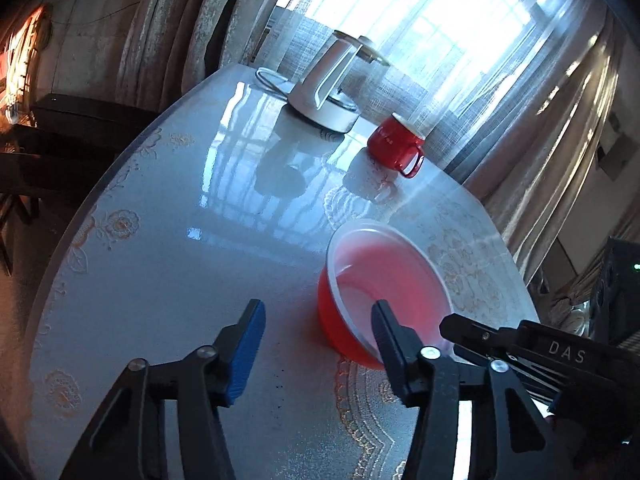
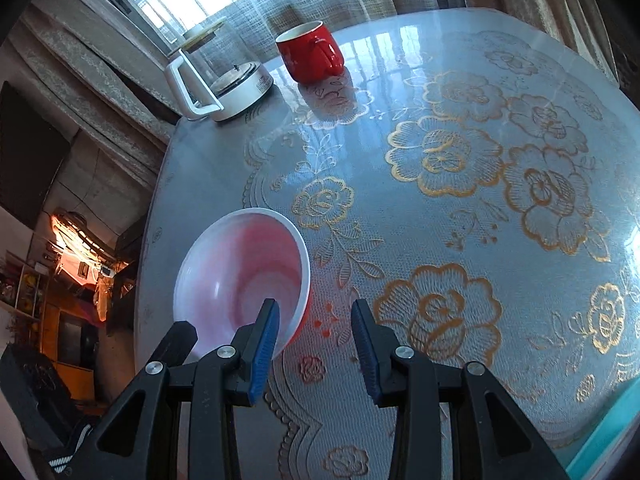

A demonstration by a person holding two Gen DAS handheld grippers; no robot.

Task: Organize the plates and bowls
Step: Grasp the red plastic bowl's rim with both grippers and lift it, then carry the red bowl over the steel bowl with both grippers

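Left gripper [image 1: 318,314] over round glass-topped table with lace-pattern cloth [image 1: 168,264], jaws apart, nothing between the blue pads. Its right finger [image 1: 390,332] overlaps the red plastic bowl with white inside [image 1: 384,280]; contact unclear. Right gripper [image 1: 532,354] enters from the right at the bowl's near rim. Red enamel mug [image 1: 396,144] and white kettle with glass jug [image 1: 332,88] stand at far edge, by the curtained window.

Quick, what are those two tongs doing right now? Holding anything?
Left tongs: open, straddling the near rim of the red bowl, not gripping it.
Right tongs: open, holding nothing, beside the bowl.
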